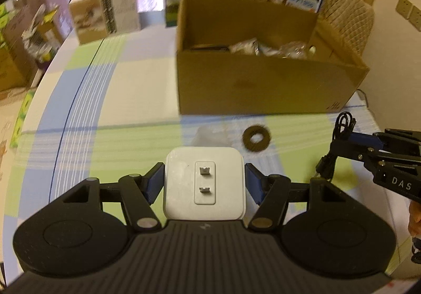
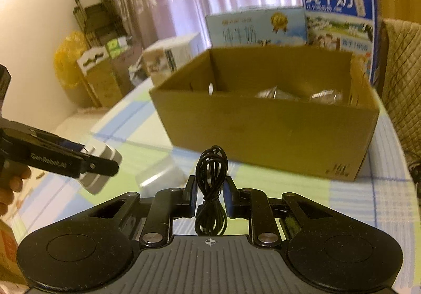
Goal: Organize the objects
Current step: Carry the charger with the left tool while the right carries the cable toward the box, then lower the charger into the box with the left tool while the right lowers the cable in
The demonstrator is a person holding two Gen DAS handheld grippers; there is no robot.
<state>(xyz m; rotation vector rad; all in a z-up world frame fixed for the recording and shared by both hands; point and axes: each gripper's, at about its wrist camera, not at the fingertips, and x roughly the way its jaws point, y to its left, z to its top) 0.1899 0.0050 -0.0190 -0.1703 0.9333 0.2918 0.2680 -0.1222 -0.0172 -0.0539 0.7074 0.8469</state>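
The left gripper (image 1: 204, 183) clamps a white square plastic charger (image 1: 204, 184), prongs facing up, above the checked tablecloth (image 1: 105, 109). The right gripper (image 2: 210, 198) pinches a bundled black cable (image 2: 211, 175). Both hang before the open brown cardboard box (image 1: 263, 86); a dark flat ring (image 1: 256, 138) lies near its front wall.

What you can't make out

The cardboard box (image 1: 263, 88) shows you only crinkled, blurred packets over its near wall; its floor is hidden. Your left gripper (image 1: 204, 186) covers the white charger's (image 1: 184, 175) sides, and the black cable bundle's (image 2: 211, 188) lower loops drop behind the right gripper (image 2: 210, 198). The dark ring (image 1: 256, 138) on the tablecloth is too blurred to identify.
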